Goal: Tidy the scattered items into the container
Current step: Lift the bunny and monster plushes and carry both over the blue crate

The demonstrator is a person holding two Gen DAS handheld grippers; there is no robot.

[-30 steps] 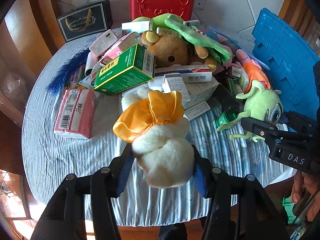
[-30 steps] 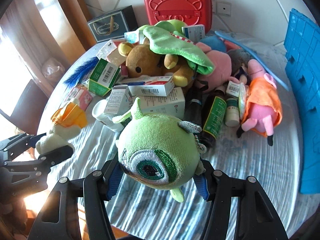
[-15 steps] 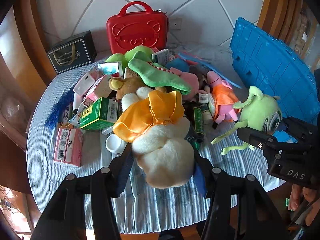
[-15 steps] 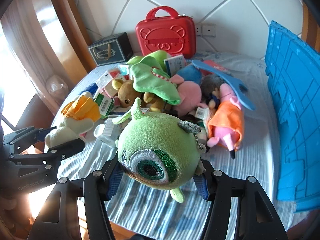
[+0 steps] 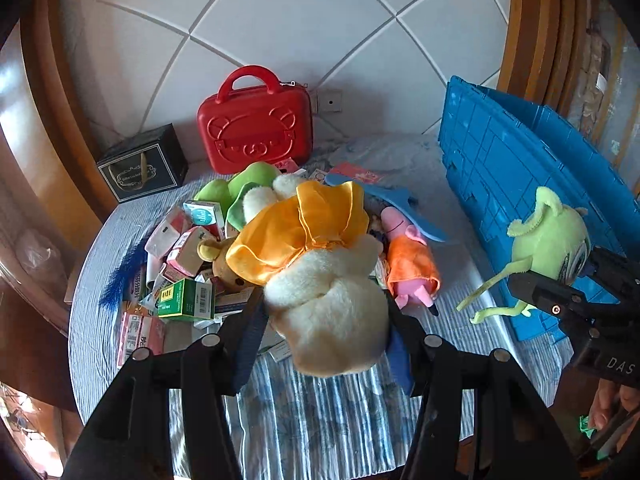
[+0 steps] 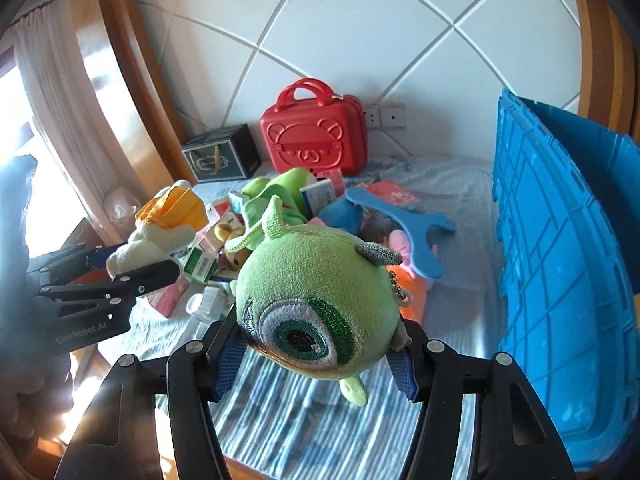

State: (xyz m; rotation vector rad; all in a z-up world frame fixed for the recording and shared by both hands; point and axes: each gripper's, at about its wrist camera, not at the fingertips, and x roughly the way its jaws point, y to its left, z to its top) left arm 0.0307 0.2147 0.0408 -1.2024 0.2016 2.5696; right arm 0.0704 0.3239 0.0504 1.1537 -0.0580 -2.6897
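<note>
My left gripper (image 5: 324, 336) is shut on a cream plush toy in an orange dress (image 5: 320, 272), held up over the table; the same plush toy (image 6: 160, 232) and left gripper (image 6: 132, 268) show at the left of the right wrist view. My right gripper (image 6: 316, 356) is shut on a round green one-eyed plush (image 6: 316, 300), which also shows in the left wrist view as the green plush (image 5: 548, 236) beside the blue crate (image 5: 520, 184). The blue crate (image 6: 560, 264) stands at the table's right, its ribbed wall facing me.
A heap of plush toys and boxes (image 5: 208, 256) covers the round table with its striped cloth (image 5: 320, 412). A pink toy in orange (image 5: 408, 264) and a blue hanger-like piece (image 6: 404, 224) lie near the crate. A red case (image 5: 256, 124) and dark box (image 5: 142, 164) stand by the wall.
Both grippers have risen and pulled back from the pile with their plush toys still held. The table and heap look smaller and lower, and the blue crate shows more fully.
</note>
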